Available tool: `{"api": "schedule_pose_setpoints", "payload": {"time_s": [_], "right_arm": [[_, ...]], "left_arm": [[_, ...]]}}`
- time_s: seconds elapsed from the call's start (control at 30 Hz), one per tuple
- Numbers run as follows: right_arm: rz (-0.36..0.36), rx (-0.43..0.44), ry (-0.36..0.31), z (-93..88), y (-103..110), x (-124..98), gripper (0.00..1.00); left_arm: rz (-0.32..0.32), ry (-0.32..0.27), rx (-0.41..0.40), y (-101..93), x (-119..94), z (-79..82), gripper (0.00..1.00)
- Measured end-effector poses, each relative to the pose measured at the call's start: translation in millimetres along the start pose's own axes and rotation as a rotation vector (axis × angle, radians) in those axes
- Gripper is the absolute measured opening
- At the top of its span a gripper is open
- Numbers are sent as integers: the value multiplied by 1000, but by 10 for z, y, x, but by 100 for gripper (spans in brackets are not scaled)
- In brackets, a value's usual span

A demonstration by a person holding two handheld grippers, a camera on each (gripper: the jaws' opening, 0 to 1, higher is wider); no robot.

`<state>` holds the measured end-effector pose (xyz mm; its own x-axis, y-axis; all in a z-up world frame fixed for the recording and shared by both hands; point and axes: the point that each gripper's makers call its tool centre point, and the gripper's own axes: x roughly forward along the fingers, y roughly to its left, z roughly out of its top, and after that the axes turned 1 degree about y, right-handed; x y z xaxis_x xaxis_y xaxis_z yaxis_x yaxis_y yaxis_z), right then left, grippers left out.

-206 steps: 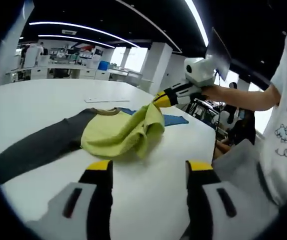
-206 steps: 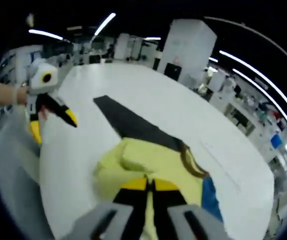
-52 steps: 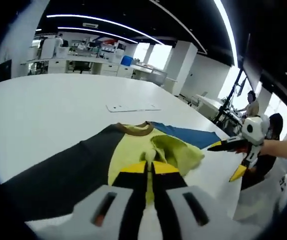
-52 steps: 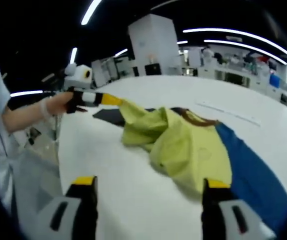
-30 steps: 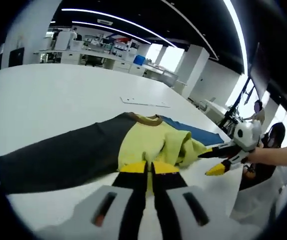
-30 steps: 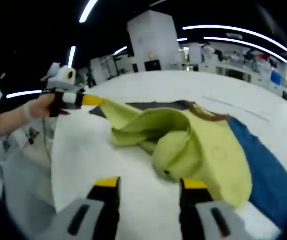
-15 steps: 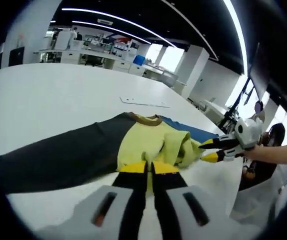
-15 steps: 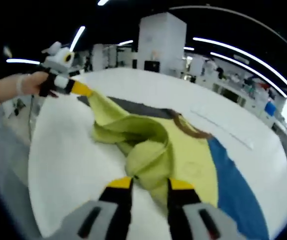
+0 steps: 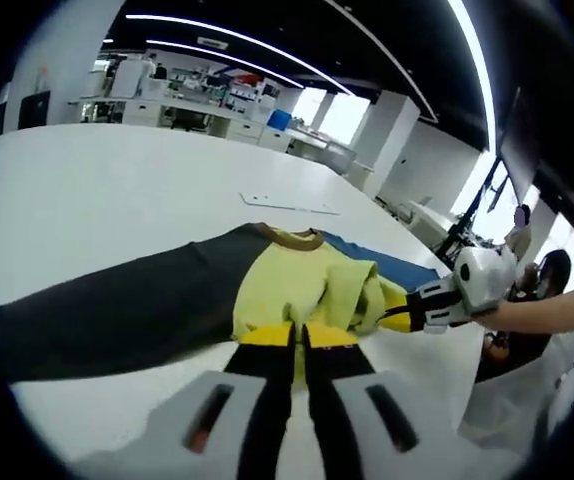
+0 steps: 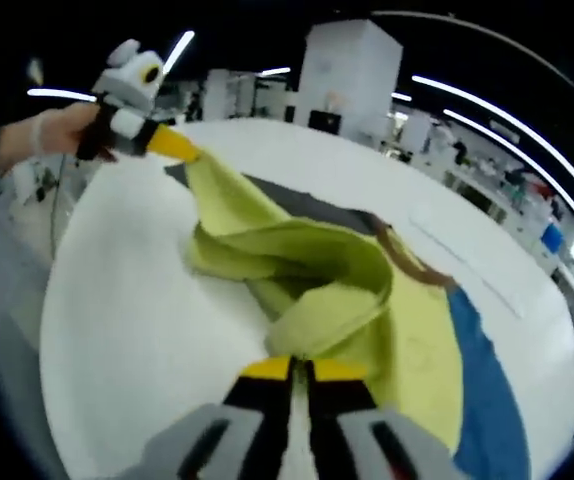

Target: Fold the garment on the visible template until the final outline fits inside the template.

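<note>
White and wide, the round table (image 9: 87,200) carries the garment (image 9: 277,290) near the edge closest to the person, in an open office hall with long ceiling light strips (image 9: 267,60), white desks and a broad white pillar (image 10: 352,75) behind. That garment has a yellow-green body, a brown collar (image 9: 287,237), a dark grey sleeve (image 9: 107,315) stretched flat toward one side of the table and a blue sleeve (image 10: 482,390) lying flat toward the other. In the left gripper view the left gripper (image 9: 298,335) has its yellow-tipped jaws pressed together on the hem of the yellow-green body at the near table edge; the right gripper view shows the same tool (image 10: 172,145) from the far side, held in a hand (image 10: 62,135), with the cloth drawn up from the table in a taut ridge. In the right gripper view the right gripper (image 10: 302,370) has its jaws closed on a bunched fold of the same yellow-green cloth, and the left gripper view shows it (image 9: 392,318) reaching in from the side, tips buried in the crumpled fabric. A thin pale strip (image 9: 289,206) lies flat on the table beyond the collar. Whether a template lies under the garment cannot be told.
</note>
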<state>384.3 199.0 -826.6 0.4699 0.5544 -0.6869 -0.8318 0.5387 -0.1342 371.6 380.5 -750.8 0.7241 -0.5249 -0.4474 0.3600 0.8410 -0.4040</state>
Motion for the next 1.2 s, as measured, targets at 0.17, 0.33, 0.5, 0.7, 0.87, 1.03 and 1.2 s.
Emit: {"api": "schedule_pose_setpoints", "payload": {"time_s": [0.17, 0.33, 0.5, 0.7, 0.87, 1.03, 1.2], "right_arm": [[-14, 14, -26, 82, -74, -122, 0], [-39, 27, -60, 287, -265, -253, 0], [-57, 48, -72, 417, -516, -292, 0], [-72, 77, -17, 332, -734, -158, 0], [-68, 89, 8, 305, -792, -45, 0], [-61, 94, 27, 245, -800, 39, 0], [-57, 106, 30, 237, -787, 59, 0]], "left_arm": [[-3, -7, -4, -11, 0, 6, 0], [-8, -15, -4, -32, 8, 32, 0], [-18, -20, -9, -87, 45, 43, 0], [-22, -11, -12, -85, 46, 10, 0], [-18, -6, -19, -73, 40, -19, 0], [-16, 0, -26, -78, 33, -51, 0], [-17, 5, -27, -75, 33, -62, 0]]}}
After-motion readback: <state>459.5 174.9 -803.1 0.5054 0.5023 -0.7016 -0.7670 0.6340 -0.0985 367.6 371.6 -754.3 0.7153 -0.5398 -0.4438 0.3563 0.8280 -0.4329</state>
